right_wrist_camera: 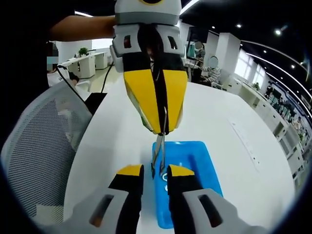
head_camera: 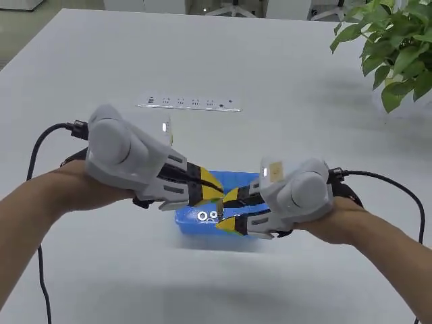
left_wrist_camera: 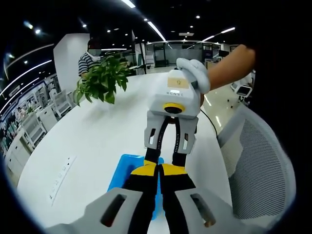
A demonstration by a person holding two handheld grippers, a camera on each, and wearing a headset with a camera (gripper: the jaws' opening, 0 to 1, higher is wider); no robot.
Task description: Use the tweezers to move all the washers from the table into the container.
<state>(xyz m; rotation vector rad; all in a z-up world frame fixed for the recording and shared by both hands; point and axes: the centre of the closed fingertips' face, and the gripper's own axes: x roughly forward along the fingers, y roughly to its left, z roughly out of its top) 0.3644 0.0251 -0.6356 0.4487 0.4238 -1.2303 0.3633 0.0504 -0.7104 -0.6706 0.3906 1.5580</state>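
A blue container (head_camera: 185, 219) lies on the white table between my two grippers, which face each other over it. Two washers (head_camera: 207, 216) lie inside it. My left gripper (head_camera: 214, 191) comes in from the left, its yellow jaws shut on thin metal tweezers (right_wrist_camera: 160, 141). In the right gripper view the tweezers hang down from those jaws toward the container (right_wrist_camera: 195, 161), and their tips sit in the gap of my right gripper (right_wrist_camera: 156, 170), which is open. A washer (right_wrist_camera: 165, 177) shows just past the tips. In the left gripper view my left gripper (left_wrist_camera: 158, 169) is pressed together over the container (left_wrist_camera: 122, 168).
A white power strip (head_camera: 189, 103) lies farther back on the table. A potted plant (head_camera: 398, 47) stands at the far right corner. A mesh office chair (right_wrist_camera: 39, 146) is beside the table's near edge. People stand in the room behind.
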